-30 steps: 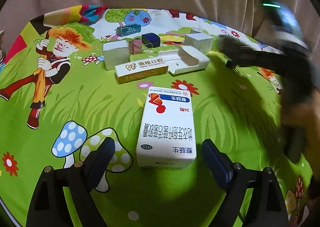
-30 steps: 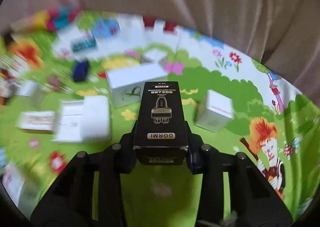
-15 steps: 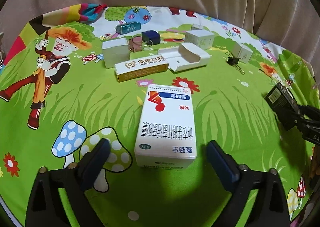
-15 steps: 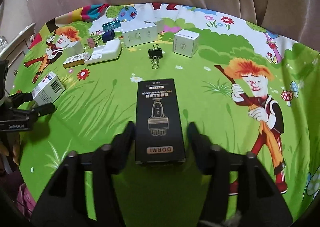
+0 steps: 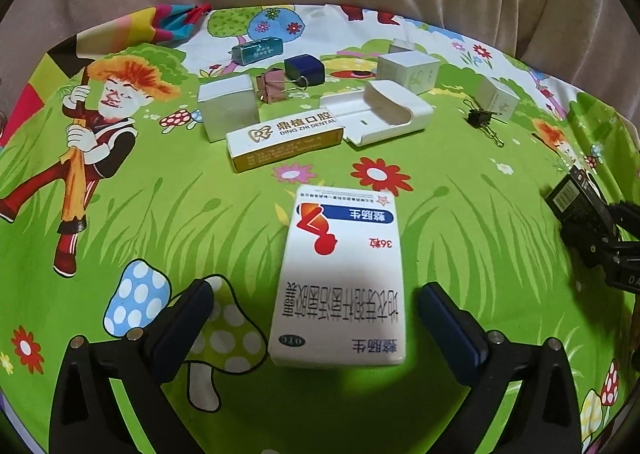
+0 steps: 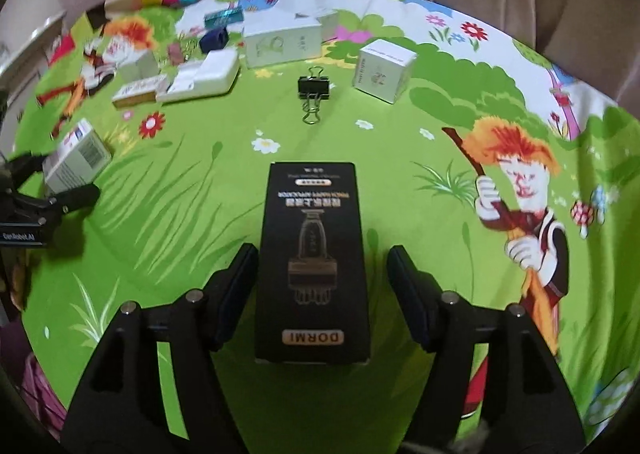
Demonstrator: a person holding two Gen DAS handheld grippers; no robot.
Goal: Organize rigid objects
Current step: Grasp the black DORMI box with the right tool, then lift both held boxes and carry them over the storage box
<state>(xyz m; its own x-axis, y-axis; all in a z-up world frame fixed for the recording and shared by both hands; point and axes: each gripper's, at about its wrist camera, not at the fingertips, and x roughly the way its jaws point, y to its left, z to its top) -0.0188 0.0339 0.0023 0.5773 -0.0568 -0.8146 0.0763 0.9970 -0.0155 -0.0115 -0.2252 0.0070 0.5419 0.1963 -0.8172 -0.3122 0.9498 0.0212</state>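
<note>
A white medicine box (image 5: 340, 278) with red and blue print lies flat on the green cartoon cloth between the fingers of my left gripper (image 5: 316, 310), which is open with gaps on both sides. It also shows in the right wrist view (image 6: 76, 162). A black DORMI box (image 6: 314, 258) lies on the cloth between the fingers of my right gripper (image 6: 320, 270), which is open with a small gap on each side. That box also shows at the right edge of the left wrist view (image 5: 576, 202).
At the back lie a yellow-white dental box (image 5: 284, 142), a white open case (image 5: 380, 112), several small white boxes (image 5: 228, 106), a teal box (image 5: 258, 50), a dark blue clip (image 5: 304, 68), a pink clip (image 5: 270, 88) and a black binder clip (image 6: 314, 92). A beige curtain hangs behind.
My right gripper came down from the back of the table to the front, set the black box on the cloth and opened. My left gripper has opened a little wider around the white box.
</note>
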